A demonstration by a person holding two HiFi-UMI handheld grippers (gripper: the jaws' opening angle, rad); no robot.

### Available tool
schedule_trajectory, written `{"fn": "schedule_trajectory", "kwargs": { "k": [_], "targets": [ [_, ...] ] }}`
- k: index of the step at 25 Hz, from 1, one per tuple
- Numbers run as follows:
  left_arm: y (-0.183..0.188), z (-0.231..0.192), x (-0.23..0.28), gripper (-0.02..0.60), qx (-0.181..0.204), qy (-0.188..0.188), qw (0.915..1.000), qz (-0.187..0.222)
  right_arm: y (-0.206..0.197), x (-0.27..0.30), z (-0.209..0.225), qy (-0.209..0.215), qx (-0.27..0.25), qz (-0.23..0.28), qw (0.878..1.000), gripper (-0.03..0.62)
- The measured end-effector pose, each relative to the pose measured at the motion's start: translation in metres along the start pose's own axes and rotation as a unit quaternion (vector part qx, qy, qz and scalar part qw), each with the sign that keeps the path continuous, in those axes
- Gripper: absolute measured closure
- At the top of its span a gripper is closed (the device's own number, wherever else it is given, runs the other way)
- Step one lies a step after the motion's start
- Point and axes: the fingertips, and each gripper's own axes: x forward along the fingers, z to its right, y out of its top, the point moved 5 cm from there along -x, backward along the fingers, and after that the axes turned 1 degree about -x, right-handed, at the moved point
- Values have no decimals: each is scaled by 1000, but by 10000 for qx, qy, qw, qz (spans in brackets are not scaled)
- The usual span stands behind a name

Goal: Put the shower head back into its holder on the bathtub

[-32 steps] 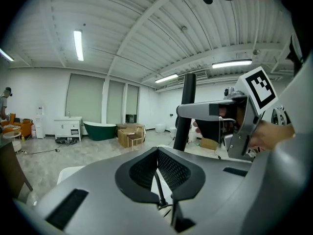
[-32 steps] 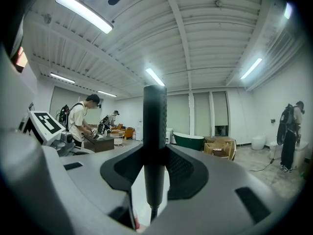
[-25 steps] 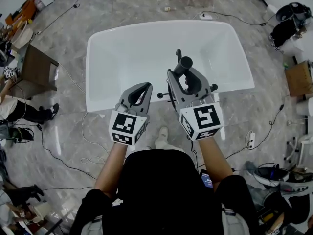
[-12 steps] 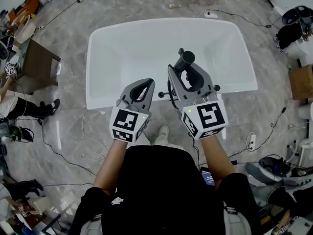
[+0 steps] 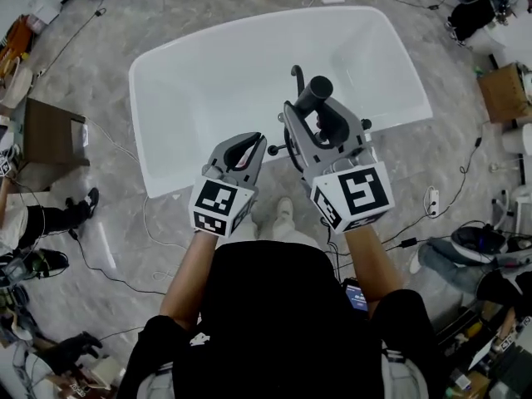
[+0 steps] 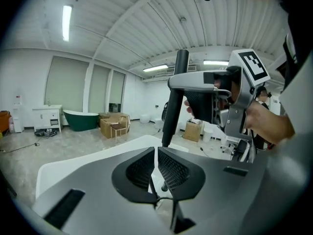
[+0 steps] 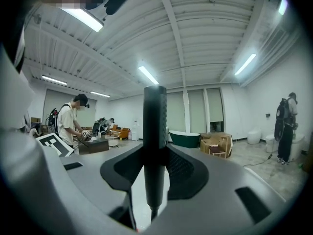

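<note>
Beside a white bathtub (image 5: 208,73) on the glossy grey marble floor (image 5: 100,223), the right tongs (image 7: 155,166) clamp the black shower head (image 7: 154,121); the left tongs (image 6: 156,153) are closed and empty.

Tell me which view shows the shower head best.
The right gripper view: the shower head stands upright, close up, clamped between the jaws. The left gripper view shows it from the side, farther off. The head view shows only its top end from above.
</note>
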Motion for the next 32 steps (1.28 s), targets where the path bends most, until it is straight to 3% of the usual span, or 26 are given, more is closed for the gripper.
{"fn": "schedule_trajectory", "kwargs": {
  "k": [4,7,14,32],
  "targets": [
    [-18,-2,19,554,-41,-467,9987,-212,-7,4,2,-205,43,-94,9997,454],
    [-32,6,34,450,-62,-975,9943,-416,-12,1,2,-383,62,-143,9991,454],
    [-59,39,63,394,5,-1639,9835,-769,-14,-24,6,-715,109,-193,9972,454],
    [-124,85,115,372,112,-2251,9639,-1416,-33,-68,18,-1350,410,-258,9897,454]
  ]
}}
